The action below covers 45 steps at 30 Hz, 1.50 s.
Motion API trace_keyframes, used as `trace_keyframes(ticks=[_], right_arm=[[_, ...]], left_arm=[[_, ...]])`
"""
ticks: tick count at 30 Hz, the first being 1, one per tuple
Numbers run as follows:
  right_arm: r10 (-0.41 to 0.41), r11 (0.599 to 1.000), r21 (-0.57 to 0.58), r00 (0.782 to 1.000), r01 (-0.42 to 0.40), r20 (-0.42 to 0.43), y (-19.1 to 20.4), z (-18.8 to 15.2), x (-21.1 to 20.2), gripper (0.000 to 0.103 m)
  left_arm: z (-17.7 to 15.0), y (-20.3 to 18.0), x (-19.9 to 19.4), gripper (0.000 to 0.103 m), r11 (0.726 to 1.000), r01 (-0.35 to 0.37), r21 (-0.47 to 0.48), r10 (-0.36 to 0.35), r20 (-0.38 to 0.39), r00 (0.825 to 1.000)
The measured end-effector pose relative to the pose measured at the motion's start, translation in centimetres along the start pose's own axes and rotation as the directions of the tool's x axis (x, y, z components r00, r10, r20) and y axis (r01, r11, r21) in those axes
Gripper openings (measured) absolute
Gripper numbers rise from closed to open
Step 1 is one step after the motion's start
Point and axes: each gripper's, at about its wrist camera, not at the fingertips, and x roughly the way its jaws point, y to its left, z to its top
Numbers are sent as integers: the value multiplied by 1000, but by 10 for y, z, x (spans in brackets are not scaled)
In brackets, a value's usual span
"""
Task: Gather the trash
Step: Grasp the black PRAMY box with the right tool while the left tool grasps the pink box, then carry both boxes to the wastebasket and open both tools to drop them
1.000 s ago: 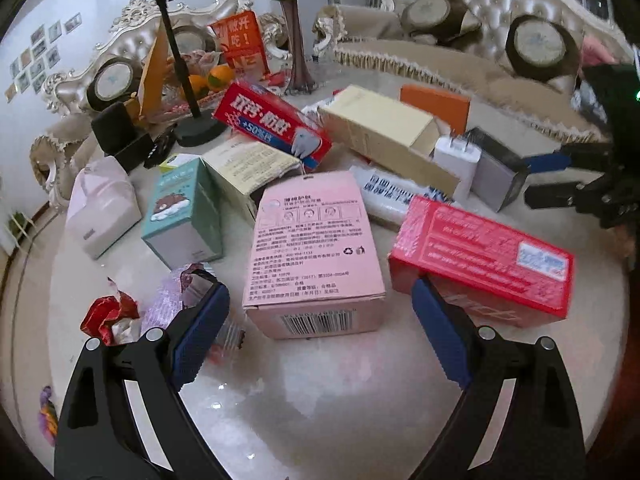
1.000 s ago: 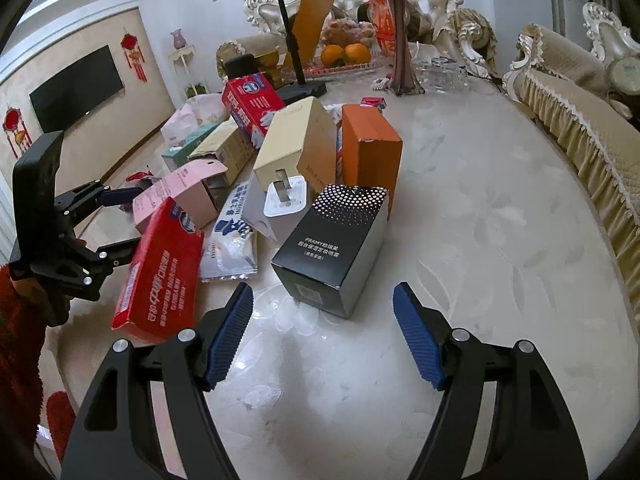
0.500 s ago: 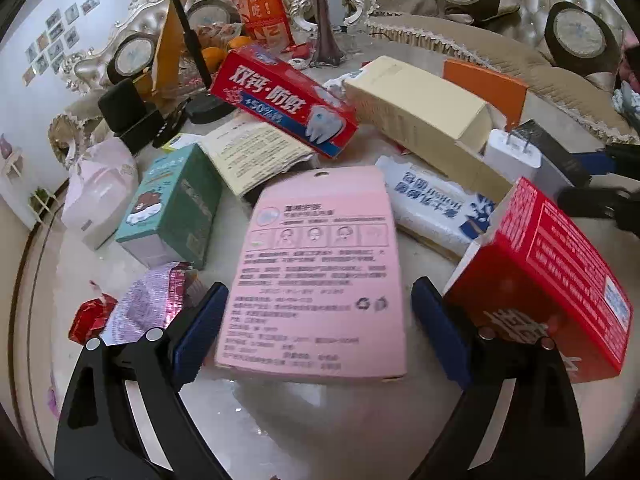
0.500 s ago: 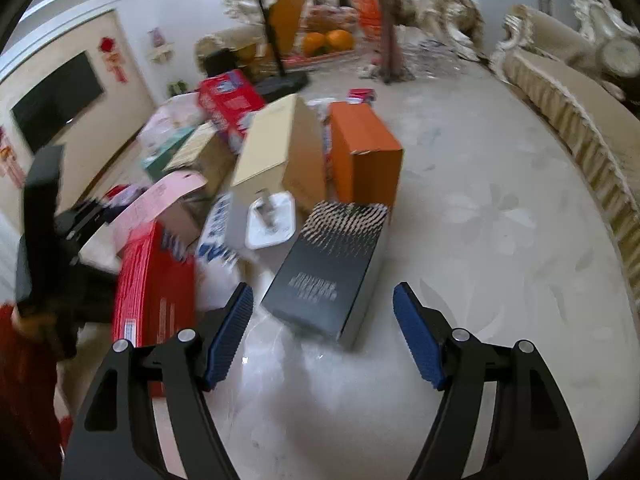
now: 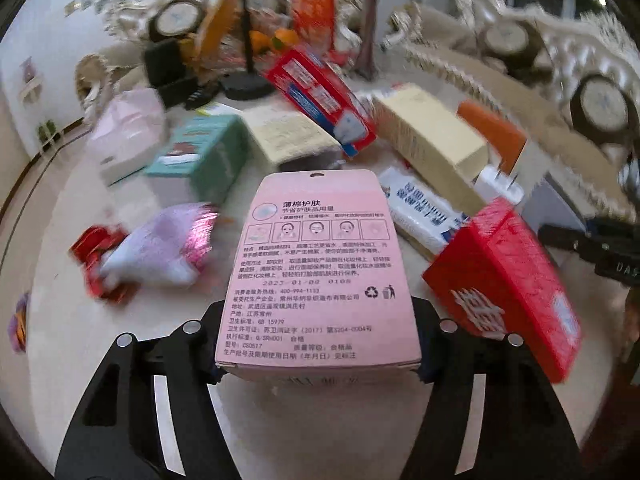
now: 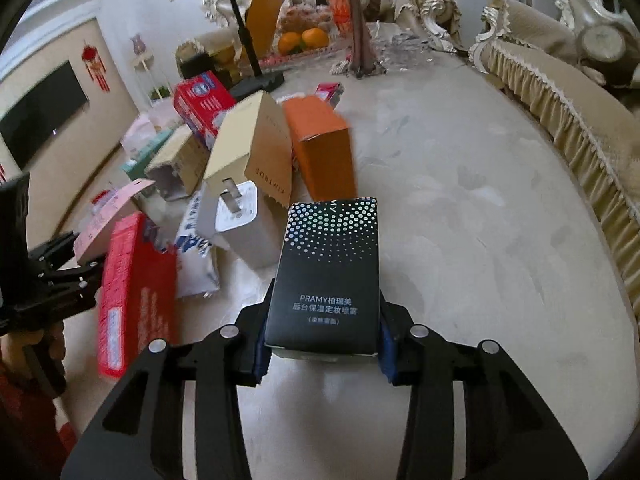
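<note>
My left gripper (image 5: 318,354) is shut on a pink box (image 5: 318,268) with printed text, gripping its near end. My right gripper (image 6: 324,344) is shut on a black PRAMY box (image 6: 328,276) with coloured dots. A red box (image 5: 508,284) lies right of the pink box, also in the right wrist view (image 6: 136,288). Crumpled foil wrappers (image 5: 160,244) and a red wrapper (image 5: 96,256) lie left of the pink box. The left gripper and pink box (image 6: 108,216) show at the left edge of the right wrist view.
Many boxes crowd the marble table (image 6: 460,220): teal (image 5: 200,156), red toothpaste (image 5: 320,96), cream (image 5: 432,148), orange (image 6: 320,148), white charger box (image 6: 240,220), blue-white pack (image 5: 424,212). A tripod base (image 5: 244,84), fruit tray (image 6: 304,40) and vase stand behind. Sofas surround the table.
Both grippers moved forward and closed: the left on the pink box, the right on the black box. Both were open before.
</note>
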Motion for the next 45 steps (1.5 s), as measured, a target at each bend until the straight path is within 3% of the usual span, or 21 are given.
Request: trace_keyframes(ticks=[3,7,9,12,17,21,24,26,28,29,31,35,36,37,38,39,45], right_arm=[[79,996,27,996,-80,50,-5,-9,-28,40],[186,982,-2,976,-187,112,3,-32,-75,40],[243,970,-36,963,-240,119,11,-50,-97,40],[305,949,-103,950,-297,67,27,-91,-124,40],[399,903,-106,904,-417,-154,56,-169,-134,40],[419,887,-67,857,-457,-301,73,-219,-117,40],[321,928,-48,859,-370,-399,74,-250,-74,40],[259,950,-34,846,-309,-466,70,-265,-41,40],[244,955,-18,820,-295,-517,66,-276,-13,40],[228,959,-24,818,-283,-528,66,-279,-4,40],[185,965,-60,828,-255,-529,69,-282,6,40],[187,964,-67,833,-258,-520,72,-285,21,41],[177,965,-75,836,-252,-520,74,-286,25,50],[156,967,-93,841,-237,-519,76,-285,30,67],[137,969,-109,848,-223,-512,76,-286,32,73],[119,970,-125,855,-209,-504,78,-287,33,74],[118,979,-88,857,-186,-502,59,-295,28,74]], left_arm=[[-14,3,-37,64,999,22,-40,-19,72,997],[-42,-8,-91,64,993,105,-50,-96,157,983],[-73,-23,-125,64,989,144,-32,-136,189,973],[-122,-46,-158,64,984,177,-4,-174,172,970],[-212,-78,-186,64,964,257,-72,-255,41,966],[-267,-99,-169,64,954,271,-130,-287,-121,950],[-295,-105,-134,64,966,216,-140,-244,-235,941],[-308,-106,-99,64,970,176,-168,-224,-333,916],[-316,-110,-75,64,972,173,-162,-224,-386,895],[-318,-111,-68,64,973,169,-156,-219,-402,889],[-323,-114,-51,64,982,147,-118,-184,-437,880],[-332,-118,-29,66,982,146,-123,-187,-477,859],[-334,-118,-23,66,982,143,-126,-187,-492,850],[-335,-118,-19,74,985,128,-116,-169,-497,851],[-334,-120,-17,91,988,110,-105,-148,-496,856],[-335,-119,-16,94,991,93,-96,-128,-490,863],[-335,-117,-11,94,984,108,-139,-163,-484,860]])
